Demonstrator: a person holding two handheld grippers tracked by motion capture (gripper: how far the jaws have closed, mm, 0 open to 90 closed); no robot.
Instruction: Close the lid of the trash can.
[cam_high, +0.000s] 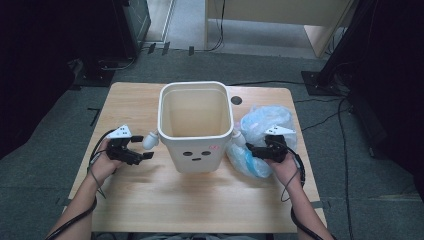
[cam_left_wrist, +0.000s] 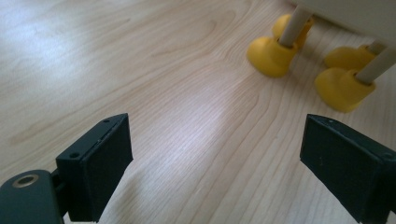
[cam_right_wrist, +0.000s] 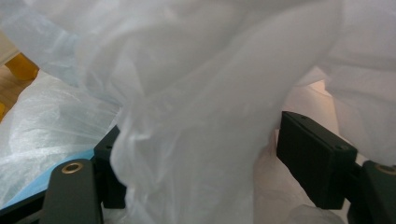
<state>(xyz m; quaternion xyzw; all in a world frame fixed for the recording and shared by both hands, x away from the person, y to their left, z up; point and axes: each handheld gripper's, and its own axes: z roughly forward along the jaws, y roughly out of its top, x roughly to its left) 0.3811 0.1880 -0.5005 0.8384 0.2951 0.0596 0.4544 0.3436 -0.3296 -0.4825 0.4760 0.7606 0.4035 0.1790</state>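
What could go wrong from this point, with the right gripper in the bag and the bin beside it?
The right gripper has thin bag film bunched loosely between wide-set fingers; it may slip out or tear. The bin stands on small yellow feet, close beside the bag, so tugging or a bump could tip it. The left gripper, open, steadies nothing.

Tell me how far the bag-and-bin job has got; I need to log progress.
Done: little. The white bin stands bare inside, with no liner. In hand: the right gripper has its jaws around a fold of the translucent plastic bag beside the bin; whether they pinch it is unclear. The left gripper is open over the table. Left: probably lifting the bag into the bin.
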